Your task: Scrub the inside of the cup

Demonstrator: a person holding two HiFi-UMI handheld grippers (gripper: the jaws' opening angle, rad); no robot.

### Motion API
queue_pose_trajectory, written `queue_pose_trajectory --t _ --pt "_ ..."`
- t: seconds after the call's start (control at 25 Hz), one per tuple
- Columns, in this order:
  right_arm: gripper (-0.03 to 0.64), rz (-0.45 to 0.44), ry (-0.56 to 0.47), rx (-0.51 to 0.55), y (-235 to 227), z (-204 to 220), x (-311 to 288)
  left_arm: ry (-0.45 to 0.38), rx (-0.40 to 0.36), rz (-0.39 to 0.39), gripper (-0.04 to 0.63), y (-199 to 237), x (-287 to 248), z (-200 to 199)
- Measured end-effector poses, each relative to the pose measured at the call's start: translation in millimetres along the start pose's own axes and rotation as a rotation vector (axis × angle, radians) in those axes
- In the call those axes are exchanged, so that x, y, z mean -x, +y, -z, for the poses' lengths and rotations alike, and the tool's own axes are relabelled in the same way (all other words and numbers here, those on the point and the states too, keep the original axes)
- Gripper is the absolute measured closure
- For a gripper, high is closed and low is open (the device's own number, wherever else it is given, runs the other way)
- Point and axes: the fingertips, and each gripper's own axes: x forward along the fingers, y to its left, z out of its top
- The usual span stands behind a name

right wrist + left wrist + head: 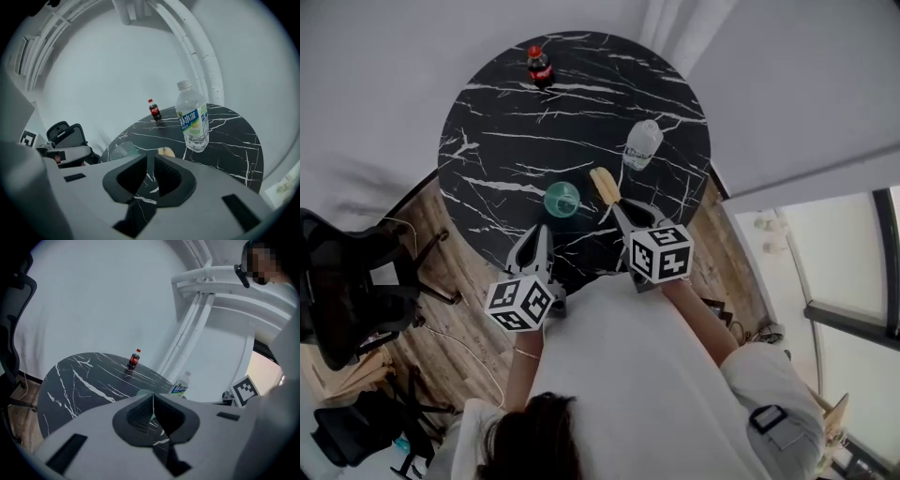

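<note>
A small teal cup (pixel 562 199) stands upright on the round black marble table (pixel 497 141), near its front edge. A pale yellow oblong sponge (pixel 605 186) lies just right of it. My left gripper (pixel 536 246) hovers at the table's near edge behind the cup, its jaws shut and empty; in the left gripper view (pixel 153 404) only the cup's rim (pixel 144 392) peeks over them. My right gripper (pixel 619 214) is close behind the sponge, with its jaws a narrow gap apart and nothing between them. The right gripper view (pixel 151 166) shows the cup (pixel 123 151) and sponge (pixel 166 152) just beyond the jaws.
A clear water bottle (pixel 643 144) stands at the table's right, a small cola bottle (pixel 540 67) at its far edge. A black office chair (pixel 347 281) sits on the wooden floor to the left. White walls and a curtain surround the table.
</note>
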Motion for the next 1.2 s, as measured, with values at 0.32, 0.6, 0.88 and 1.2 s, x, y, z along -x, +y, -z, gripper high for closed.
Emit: queue_pose_trajectory --t 0.32,0.6,0.88,1.2 --pt "0.577 0.02 0.02 0.054 10 6 0 0.03 -0.052 0.009 0.58 -11 1 8" --pt "0.581 0.0 0.028 0.052 16 9 -1 0.049 -0.037 -0.013 0.583 -7 7 16" --pt "0.583 -0.198 0.063 0.212 36 -2 -9 0.053 -0.072 0.019 0.583 -13 7 16" --pt "0.583 -0.31 0.135 0.381 38 -2 1 0.04 -0.051 0.038 0.583 -13 9 16"
